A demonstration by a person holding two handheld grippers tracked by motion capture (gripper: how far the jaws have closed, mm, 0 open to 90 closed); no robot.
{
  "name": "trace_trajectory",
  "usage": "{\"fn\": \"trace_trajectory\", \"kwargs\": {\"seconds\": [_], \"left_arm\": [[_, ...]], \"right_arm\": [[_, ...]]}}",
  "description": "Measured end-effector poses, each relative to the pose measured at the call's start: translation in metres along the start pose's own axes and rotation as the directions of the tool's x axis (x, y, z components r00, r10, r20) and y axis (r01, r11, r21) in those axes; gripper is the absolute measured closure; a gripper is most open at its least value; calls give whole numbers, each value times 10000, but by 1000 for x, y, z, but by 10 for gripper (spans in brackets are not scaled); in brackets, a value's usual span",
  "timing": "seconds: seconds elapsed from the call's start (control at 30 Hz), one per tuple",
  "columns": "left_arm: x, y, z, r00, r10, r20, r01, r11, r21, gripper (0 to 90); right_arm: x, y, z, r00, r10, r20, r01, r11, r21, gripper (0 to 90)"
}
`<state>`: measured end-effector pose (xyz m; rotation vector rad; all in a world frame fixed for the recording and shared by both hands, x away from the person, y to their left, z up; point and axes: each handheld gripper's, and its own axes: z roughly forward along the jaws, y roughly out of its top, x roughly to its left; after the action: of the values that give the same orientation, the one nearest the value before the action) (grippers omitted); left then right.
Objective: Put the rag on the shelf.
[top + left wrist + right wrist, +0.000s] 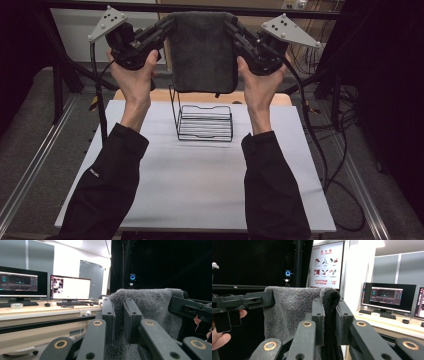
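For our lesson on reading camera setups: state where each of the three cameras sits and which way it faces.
High view: above the person's side, looking down at the white table; forearms, both hands show.
Left gripper view: on the left gripper, facing the monitors; jaws clamp the grey towel.
Right gripper view: on the right gripper, facing a poster.
All views share the towel.
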<state>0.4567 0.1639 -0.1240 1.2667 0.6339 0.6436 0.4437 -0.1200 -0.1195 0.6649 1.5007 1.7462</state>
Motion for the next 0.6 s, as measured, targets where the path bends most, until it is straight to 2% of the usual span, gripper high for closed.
{"fn": "trace_trajectory", "kwargs": {"seconds": [0.4, 0.6], "left_arm": [[12, 11, 17, 9996, -51, -285, 51, 10000, 22, 809], [19, 12, 23, 9992, 88, -398, -83, 9999, 115, 809]], "right_arm": [[-11, 8, 21, 9998, -190, 103, 190, 9998, -67, 806], [-17, 7, 32, 9996, -248, 158, 249, 9997, -39, 806]]}}
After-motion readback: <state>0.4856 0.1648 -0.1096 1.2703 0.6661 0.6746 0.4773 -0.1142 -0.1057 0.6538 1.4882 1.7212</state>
